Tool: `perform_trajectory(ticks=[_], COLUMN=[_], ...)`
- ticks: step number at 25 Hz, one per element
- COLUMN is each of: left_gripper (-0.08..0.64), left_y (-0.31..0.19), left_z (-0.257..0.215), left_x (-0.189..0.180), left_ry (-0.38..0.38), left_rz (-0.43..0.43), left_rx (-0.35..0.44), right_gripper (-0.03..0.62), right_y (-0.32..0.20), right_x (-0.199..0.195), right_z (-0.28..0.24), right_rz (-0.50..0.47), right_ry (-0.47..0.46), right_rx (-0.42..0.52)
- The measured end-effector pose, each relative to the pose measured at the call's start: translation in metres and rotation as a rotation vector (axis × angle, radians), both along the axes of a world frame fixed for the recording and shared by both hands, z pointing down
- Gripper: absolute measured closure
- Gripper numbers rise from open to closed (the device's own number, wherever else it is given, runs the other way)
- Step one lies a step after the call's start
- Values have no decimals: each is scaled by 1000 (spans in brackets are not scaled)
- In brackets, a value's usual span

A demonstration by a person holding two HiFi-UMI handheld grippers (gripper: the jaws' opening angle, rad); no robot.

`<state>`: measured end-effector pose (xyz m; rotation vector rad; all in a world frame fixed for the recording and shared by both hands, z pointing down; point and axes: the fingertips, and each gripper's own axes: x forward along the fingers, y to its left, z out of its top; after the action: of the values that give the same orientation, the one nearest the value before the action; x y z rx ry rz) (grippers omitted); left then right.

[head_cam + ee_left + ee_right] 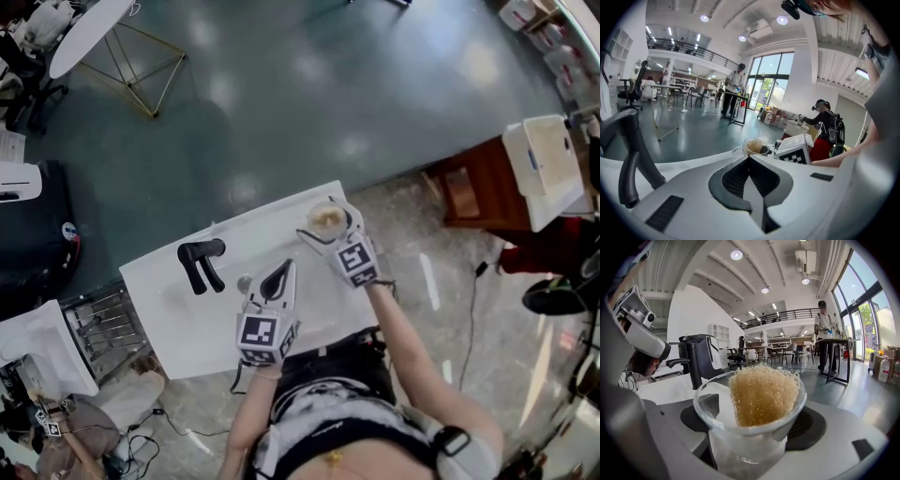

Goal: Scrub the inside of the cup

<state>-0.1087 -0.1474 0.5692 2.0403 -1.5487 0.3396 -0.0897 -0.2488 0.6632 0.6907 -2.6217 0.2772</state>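
A clear glass cup (pixel 328 220) stands near the far edge of the white table (pixel 178 319), with a tan scrubbing sponge (pixel 761 394) standing upright inside it. My right gripper (pixel 332 236) reaches around the cup (pixel 708 416), its jaws spread wide on either side of the glass; I see no pad pressing on it. My left gripper (pixel 278 278) lies nearer me at the table's middle, shut with nothing between its jaws (pixel 749 158). It points toward the cup (pixel 754 146), which stands apart from it. The sponge (pixel 327 220) fills much of the cup's mouth.
A black forked stand (pixel 200 262) sits on the table's left part, left of my left gripper. The table edge runs just beyond the cup. A wire rack (pixel 103 328) stands below the table at left, and a brown cabinet (pixel 469 183) at right. People stand far off.
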Motion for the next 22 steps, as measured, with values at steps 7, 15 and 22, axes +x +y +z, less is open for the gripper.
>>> perform_trajectory(ticks=[7, 15, 22], left_gripper=[555, 555, 555], left_y=[3, 6, 11], left_z=[4, 2, -4], left_x=[4, 6, 4], left_ry=[-15, -16, -8], left_rz=[20, 19, 15], left_rx=[-9, -6, 6], right_gripper=[199, 201, 201], right_y=[1, 4, 29], right_x=[-1, 0, -3], right_z=[8, 6, -14], right_rz=[-21, -53, -126], right_ry=[24, 48, 28], right_rx=[9, 8, 35])
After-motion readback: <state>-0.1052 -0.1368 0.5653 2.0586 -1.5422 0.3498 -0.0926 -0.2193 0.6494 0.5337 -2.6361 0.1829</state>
